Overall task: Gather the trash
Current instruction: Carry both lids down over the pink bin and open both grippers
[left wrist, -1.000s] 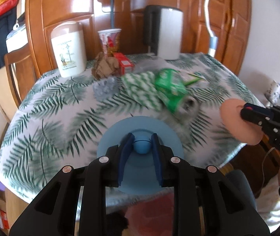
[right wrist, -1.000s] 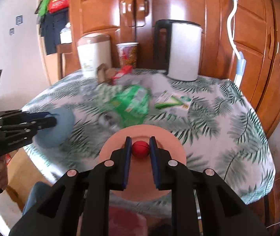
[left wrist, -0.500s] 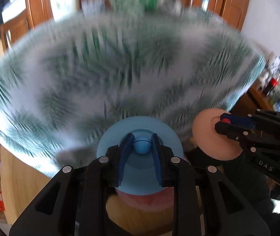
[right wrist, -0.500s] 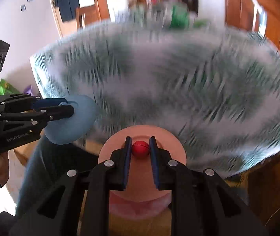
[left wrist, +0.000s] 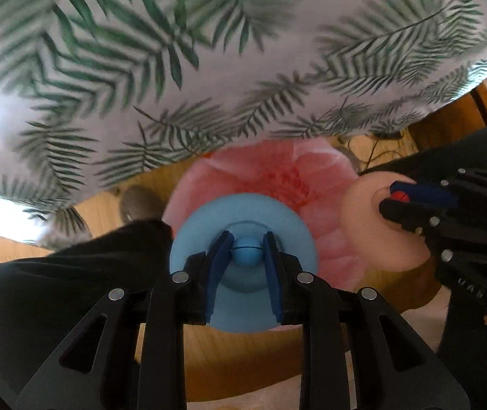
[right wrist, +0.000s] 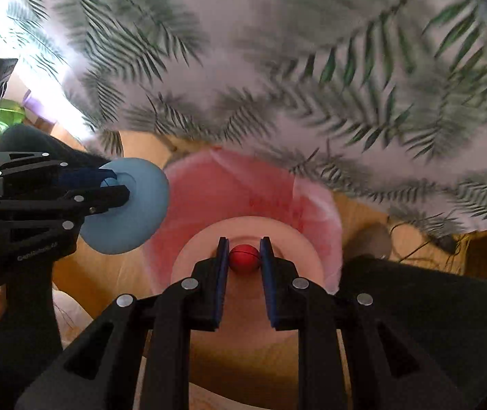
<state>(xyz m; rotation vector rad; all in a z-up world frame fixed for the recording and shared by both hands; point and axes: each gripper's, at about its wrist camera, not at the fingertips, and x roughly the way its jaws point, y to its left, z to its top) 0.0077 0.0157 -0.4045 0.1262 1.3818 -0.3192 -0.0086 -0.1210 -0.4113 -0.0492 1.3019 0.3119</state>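
I judge this a home, likely a dining area: a palm-leaf tablecloth (left wrist: pixel 182 68) drapes over the table edge, a pink-lined bin (left wrist: pixel 277 184) stands below on a wooden floor (left wrist: pixel 100 205), with cables (right wrist: pixel 424 239) at right.

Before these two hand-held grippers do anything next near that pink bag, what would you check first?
1. Pink bag open below the table edge: ok.
2. Left hand-held gripper shut on its blue ball: ok.
3. Right hand-held gripper shut on its red ball: ok.
4. Trash held, ready to drop: not ok, none gripped.
5. Trash on the leaf-print tablecloth in view: not ok, none visible.
6. Bag's fill level: cannot tell.
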